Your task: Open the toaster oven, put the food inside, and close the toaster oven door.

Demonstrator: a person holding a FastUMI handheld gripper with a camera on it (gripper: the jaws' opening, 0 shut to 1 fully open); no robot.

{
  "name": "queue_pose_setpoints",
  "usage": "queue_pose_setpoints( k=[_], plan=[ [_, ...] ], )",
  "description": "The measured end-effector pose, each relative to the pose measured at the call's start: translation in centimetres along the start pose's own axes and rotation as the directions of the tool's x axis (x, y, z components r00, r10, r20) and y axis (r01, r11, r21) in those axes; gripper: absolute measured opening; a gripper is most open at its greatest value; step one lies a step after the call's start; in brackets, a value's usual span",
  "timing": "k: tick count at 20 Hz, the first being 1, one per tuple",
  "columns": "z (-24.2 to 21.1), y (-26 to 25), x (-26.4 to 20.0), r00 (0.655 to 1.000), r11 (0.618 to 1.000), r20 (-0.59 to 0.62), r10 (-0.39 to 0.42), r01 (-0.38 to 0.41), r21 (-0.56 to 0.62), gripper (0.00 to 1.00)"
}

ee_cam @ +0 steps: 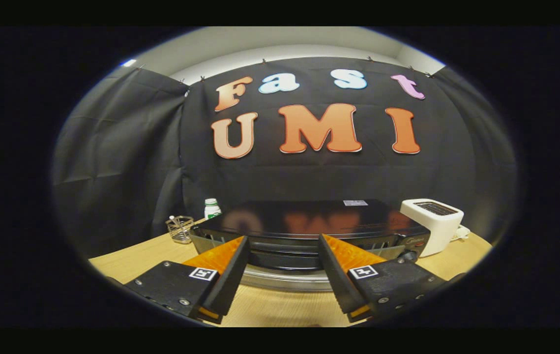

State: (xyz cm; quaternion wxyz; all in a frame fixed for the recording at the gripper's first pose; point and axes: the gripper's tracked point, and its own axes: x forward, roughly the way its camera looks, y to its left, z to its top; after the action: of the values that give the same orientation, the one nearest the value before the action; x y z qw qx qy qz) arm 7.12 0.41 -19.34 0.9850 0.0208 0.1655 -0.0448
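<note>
One toaster oven (309, 231) sits on the wooden table (132, 263), a low dark box with a glossy top, and it lies straight ahead of the gripper (283, 268), close in, its front showing between the two fingers. Two fingers (225, 268) are spread well apart with nothing held between them; the gap frames the oven's door and the shiny metal strip (284, 280) along its lower front edge. Whether the fingertips touch the oven's front I cannot tell from where I stand, but they reach right up to it on either side of the middle. The door looks closed. At the right end of the oven's front there is one dark knob (410, 255), just beyond the right finger. One white slot toaster (432, 223) stands to the right of the oven, just beside its corner, with a white cord or plug (461, 232) behind it. To the left of the oven, further back on the table, are one small wire basket (180, 228) with something thin standing in it, and one white bottle with a green label (212, 208) just beside the oven's back left corner. One small pale sticker (355, 202) lies on the oven's top near its back edge.
</note>
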Motion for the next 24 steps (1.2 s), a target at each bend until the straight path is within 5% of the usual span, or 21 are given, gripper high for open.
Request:
queue_pose_setpoints(
  k=[13, 24],
  plan=[
    [-5.7, 1.5, -7.9, 0.986, 0.988, -0.1, 0.137, -0.129, 0.085, 0.8],
    [-15.3, 1.2, -8.3, 0.9, 0.975, -0.403, 0.163, -0.084, 0.207, 0.78]
  ],
)
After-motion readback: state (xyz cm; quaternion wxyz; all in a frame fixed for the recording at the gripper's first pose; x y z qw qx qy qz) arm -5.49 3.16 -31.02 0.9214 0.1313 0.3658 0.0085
